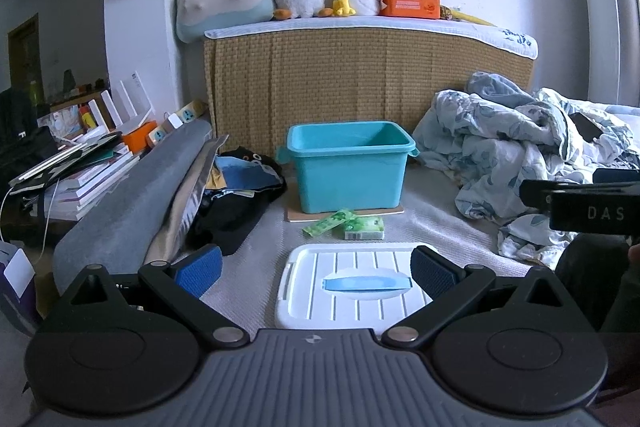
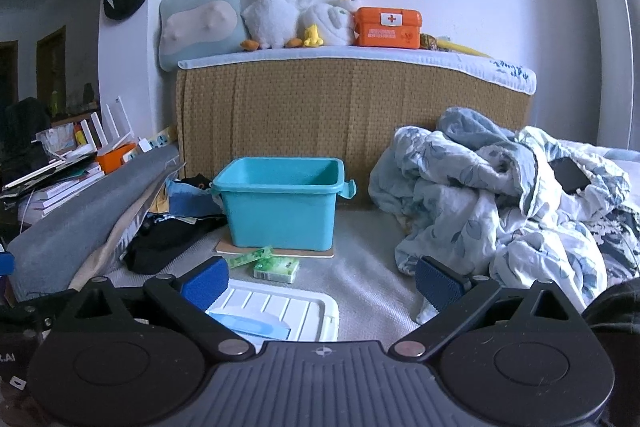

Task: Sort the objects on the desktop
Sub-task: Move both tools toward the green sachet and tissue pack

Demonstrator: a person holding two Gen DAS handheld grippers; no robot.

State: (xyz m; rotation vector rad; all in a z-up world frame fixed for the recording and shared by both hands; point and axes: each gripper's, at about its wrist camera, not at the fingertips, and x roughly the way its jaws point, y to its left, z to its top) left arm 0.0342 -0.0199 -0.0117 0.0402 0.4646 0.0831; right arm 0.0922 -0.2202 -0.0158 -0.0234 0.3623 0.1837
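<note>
An open teal bin (image 1: 349, 167) stands on a thin board on the bed; it also shows in the right wrist view (image 2: 280, 203). In front of it lie a green tissue pack (image 1: 365, 229) (image 2: 277, 270) and a long green packet (image 1: 329, 223) (image 2: 249, 257). A white lid with a blue handle (image 1: 352, 287) (image 2: 280, 315) lies nearest me. My left gripper (image 1: 316, 269) is open and empty, its fingers apart above the lid's near part. My right gripper (image 2: 322, 285) is open and empty, to the right of the lid.
A crumpled blue-white quilt (image 1: 520, 155) (image 2: 500, 211) fills the right side. Dark clothes (image 1: 240, 203) and a grey bolster (image 1: 132, 203) lie on the left, with stacked books beyond. A woven headboard (image 1: 360, 79) stands behind the bin. The other gripper's body (image 1: 592, 203) shows at the right edge.
</note>
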